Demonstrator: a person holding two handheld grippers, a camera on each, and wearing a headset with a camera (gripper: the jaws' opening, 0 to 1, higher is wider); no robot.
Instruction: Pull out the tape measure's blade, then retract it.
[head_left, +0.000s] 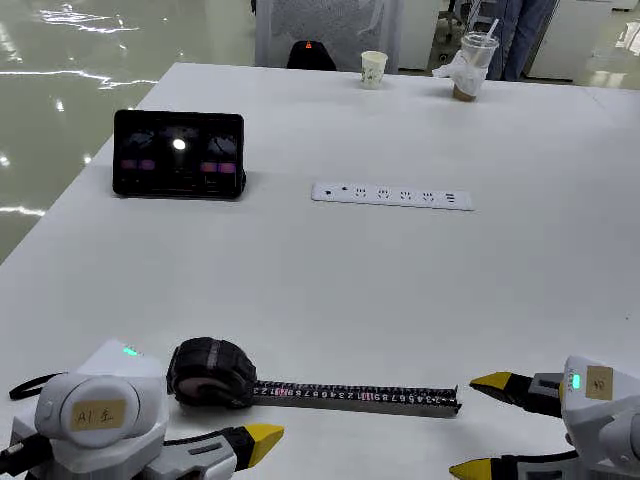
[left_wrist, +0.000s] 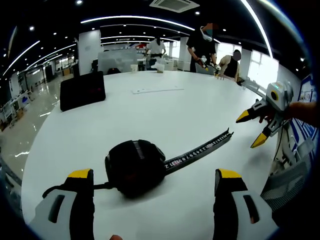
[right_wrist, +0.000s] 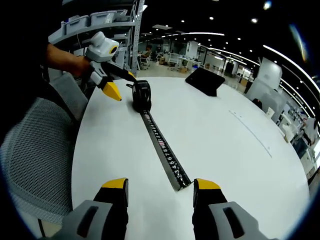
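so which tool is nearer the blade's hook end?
Right. The right tool sits open just past the hook end; the left tool straddles the case at the blade's other end.

Bright ceiling strips glare off the glossy floor (head view sharp); gripper views bend at edges.

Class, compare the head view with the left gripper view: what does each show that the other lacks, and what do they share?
The head view adds the sticker label on the white housing of the left gripper. The left gripper view adds ceiling lights, people standing beyond the table, and the hand holding the right gripper. Both share the tape measure with its blade pulled out, the dark tablet, the power strip and both grippers, jaws open.
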